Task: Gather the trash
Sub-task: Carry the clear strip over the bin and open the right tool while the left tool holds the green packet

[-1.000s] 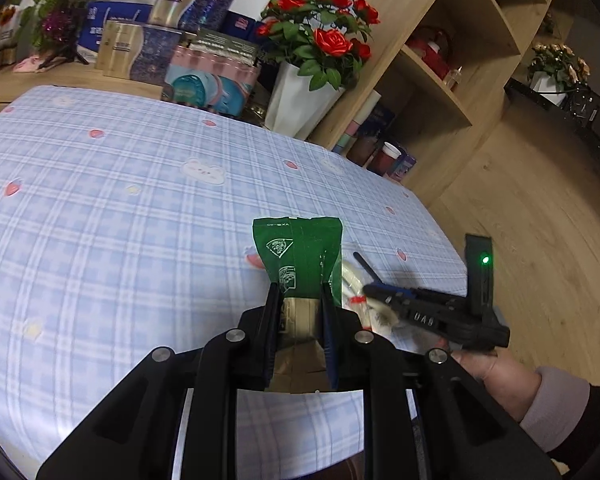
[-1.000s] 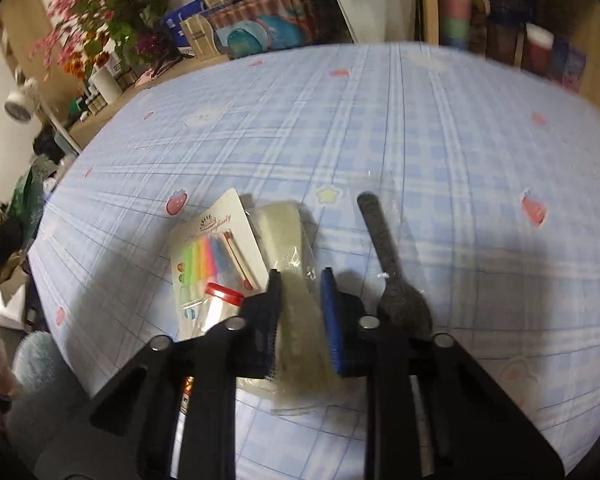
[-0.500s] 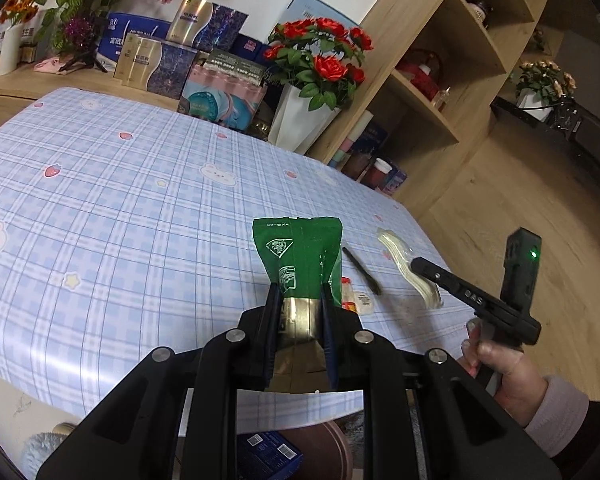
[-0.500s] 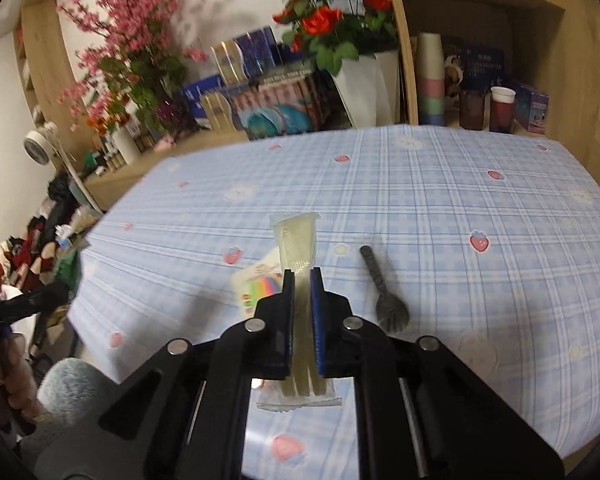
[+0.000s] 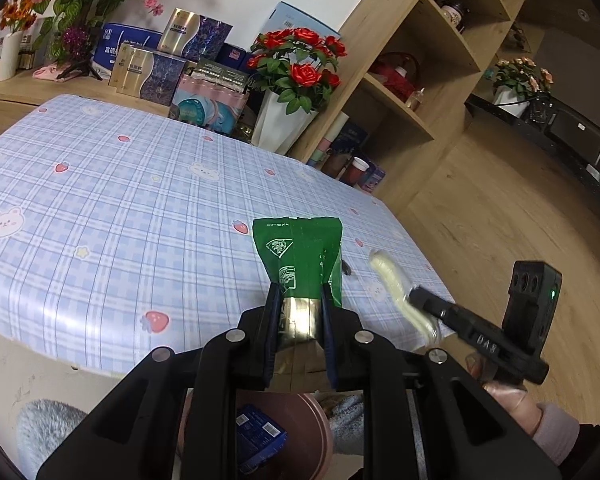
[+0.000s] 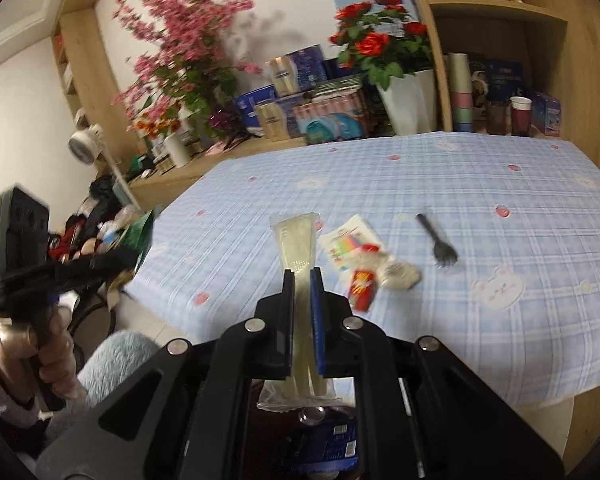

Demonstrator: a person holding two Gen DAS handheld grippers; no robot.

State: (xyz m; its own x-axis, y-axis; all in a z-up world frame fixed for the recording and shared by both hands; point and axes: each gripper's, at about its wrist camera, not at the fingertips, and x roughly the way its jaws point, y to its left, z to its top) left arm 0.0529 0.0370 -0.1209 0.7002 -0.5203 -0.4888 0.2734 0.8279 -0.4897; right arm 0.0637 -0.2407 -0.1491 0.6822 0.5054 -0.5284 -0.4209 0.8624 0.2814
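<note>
My left gripper (image 5: 299, 294) is shut on a green snack packet (image 5: 300, 252), held off the near table edge above a brown trash bin (image 5: 300, 432) that holds a blue box (image 5: 260, 436). My right gripper (image 6: 302, 276) is shut on a clear pale-yellow wrapper (image 6: 296, 240), also past the table edge; the wrapper shows in the left wrist view (image 5: 396, 292). On the table lie a black plastic fork (image 6: 436, 240), a white card with coloured sticks (image 6: 350, 246), a red packet (image 6: 362, 286) and a crumpled clear wrapper (image 6: 398, 274).
The table has a blue plaid cloth (image 5: 120, 208). Behind it stand a white vase of red roses (image 5: 288, 92), boxes (image 5: 152, 68) and wooden shelves (image 5: 416, 72). A grey fluffy rug (image 5: 44, 428) lies on the floor beside the bin.
Both grippers pulled back from the table toward its near edge and over the bin. The right gripper closed on the pale wrapper and lifted it off the table.
</note>
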